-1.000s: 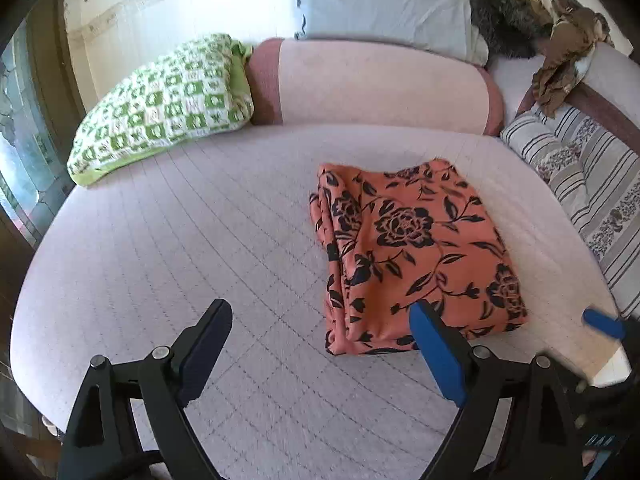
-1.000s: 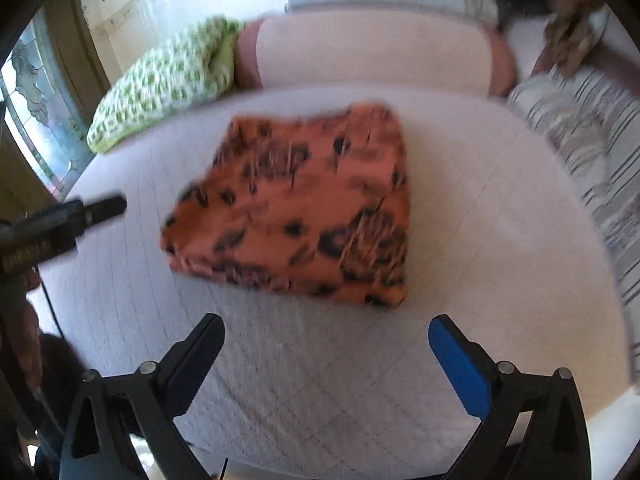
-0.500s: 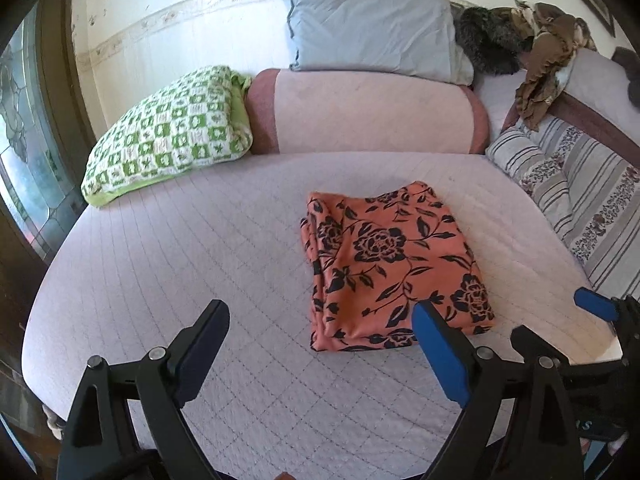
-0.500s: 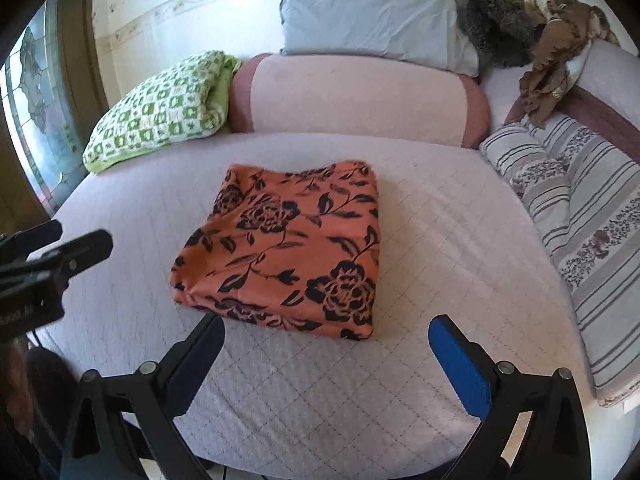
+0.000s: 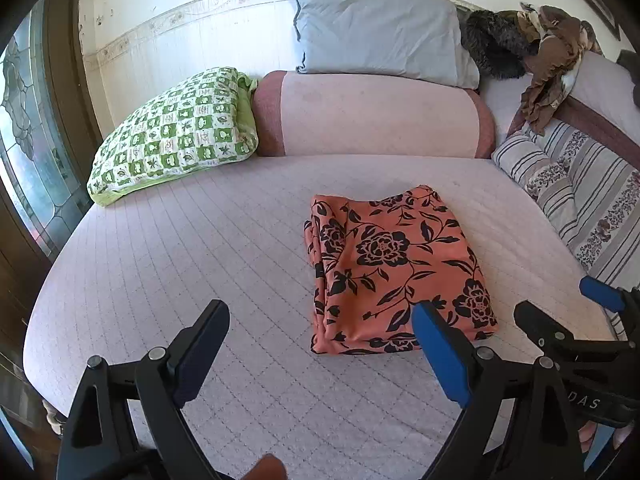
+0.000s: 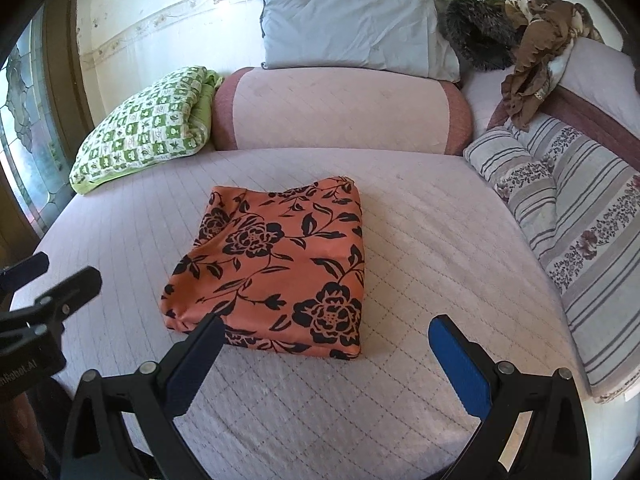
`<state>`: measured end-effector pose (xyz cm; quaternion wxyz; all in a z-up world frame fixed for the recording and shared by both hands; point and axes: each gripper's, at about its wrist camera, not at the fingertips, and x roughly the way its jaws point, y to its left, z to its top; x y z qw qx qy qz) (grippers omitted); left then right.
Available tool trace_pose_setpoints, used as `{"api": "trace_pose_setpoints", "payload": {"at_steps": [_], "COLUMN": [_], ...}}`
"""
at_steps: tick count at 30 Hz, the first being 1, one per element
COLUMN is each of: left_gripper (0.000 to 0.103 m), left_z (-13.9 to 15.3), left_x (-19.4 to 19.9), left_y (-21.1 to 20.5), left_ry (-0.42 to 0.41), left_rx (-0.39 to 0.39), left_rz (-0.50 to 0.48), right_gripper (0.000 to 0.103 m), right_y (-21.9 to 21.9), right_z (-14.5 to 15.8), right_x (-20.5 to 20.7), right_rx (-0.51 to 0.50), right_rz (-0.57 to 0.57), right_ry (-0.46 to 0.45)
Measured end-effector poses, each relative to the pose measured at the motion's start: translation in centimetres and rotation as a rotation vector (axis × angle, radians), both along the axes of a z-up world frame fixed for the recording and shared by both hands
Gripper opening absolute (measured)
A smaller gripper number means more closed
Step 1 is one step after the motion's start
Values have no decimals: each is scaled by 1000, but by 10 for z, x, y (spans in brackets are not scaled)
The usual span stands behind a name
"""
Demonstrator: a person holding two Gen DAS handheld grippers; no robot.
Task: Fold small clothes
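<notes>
An orange cloth with black flowers [image 5: 392, 264] lies folded into a neat rectangle on the pale quilted bed [image 5: 200, 248]; it also shows in the right wrist view [image 6: 276, 268]. My left gripper [image 5: 320, 340] is open and empty, held above the bed's near edge, just short of the cloth's near left corner. My right gripper [image 6: 324, 354] is open and empty, held back from the cloth's near edge. The right gripper also shows at the right edge of the left wrist view [image 5: 568, 320], and the left gripper shows at the left edge of the right wrist view [image 6: 52, 284].
A green checked pillow [image 5: 172, 136], a pink bolster [image 5: 372, 116] and a grey pillow [image 5: 380, 32] line the back. Striped cushions [image 6: 568, 232] run along the right. Brown clothes [image 6: 536, 56] are heaped at the back right. A stained-glass door [image 5: 24, 136] stands left.
Both grippers have pulled back and risen away from the folded cloth, so it looks smaller and farther. The cloth itself has not moved. Both grippers stay open.
</notes>
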<state>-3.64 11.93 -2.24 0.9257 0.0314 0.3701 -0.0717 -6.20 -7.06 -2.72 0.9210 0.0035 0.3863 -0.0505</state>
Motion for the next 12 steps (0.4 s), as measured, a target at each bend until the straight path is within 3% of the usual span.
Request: {"api": "trace_pose_setpoints", "payload": {"at_steps": [8,12], "left_gripper": [93,99], "left_z": [-5,-7], "left_x": [8,14], "left_y": [-5,-7], "left_ry": [-2,-15], "left_rx": [7,15], "left_rz": [-24,-26], "right_gripper": [103,103], "right_y": [4,5], "right_z": [3,-1], "right_x": [16,25], "right_rx": [-8,-14], "right_rz": [8,13], "right_ry": [-7,4]}}
